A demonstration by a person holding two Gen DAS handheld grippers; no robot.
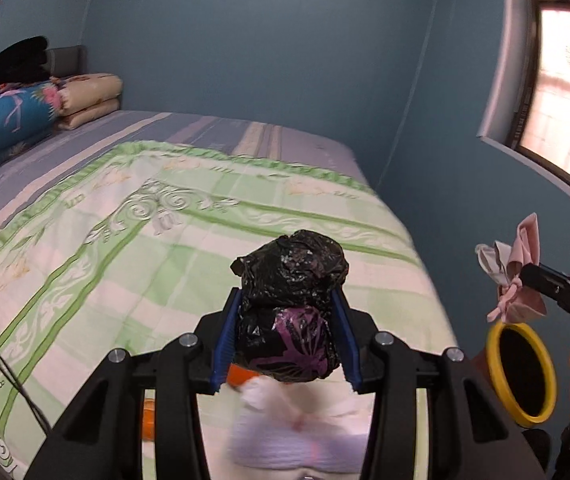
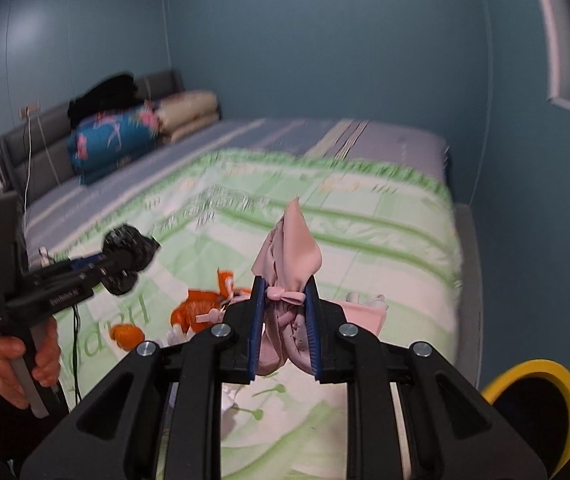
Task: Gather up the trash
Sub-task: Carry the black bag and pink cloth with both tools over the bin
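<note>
My left gripper [image 1: 287, 300] is shut on a tied black plastic bag [image 1: 291, 280] and holds it above the bed; it also shows at the left of the right wrist view [image 2: 129, 256]. My right gripper [image 2: 285, 296] is shut on a tied pink plastic bag [image 2: 291, 256], held above the bed; it shows at the right of the left wrist view [image 1: 517, 268]. A bin with a yellow rim [image 1: 503, 376] and a dark inside stands beside the bed, below the pink bag, and shows at the lower right of the right wrist view [image 2: 541, 370].
The bed carries a green and white quilt [image 2: 385, 216]. Orange bags [image 2: 201, 304], a pink bag [image 2: 365, 314] and white bags [image 1: 297, 432] lie on it near me. Folded bedding [image 1: 13, 116] sits by the headboard. A blue wall and a window [image 1: 565, 92] are at the right.
</note>
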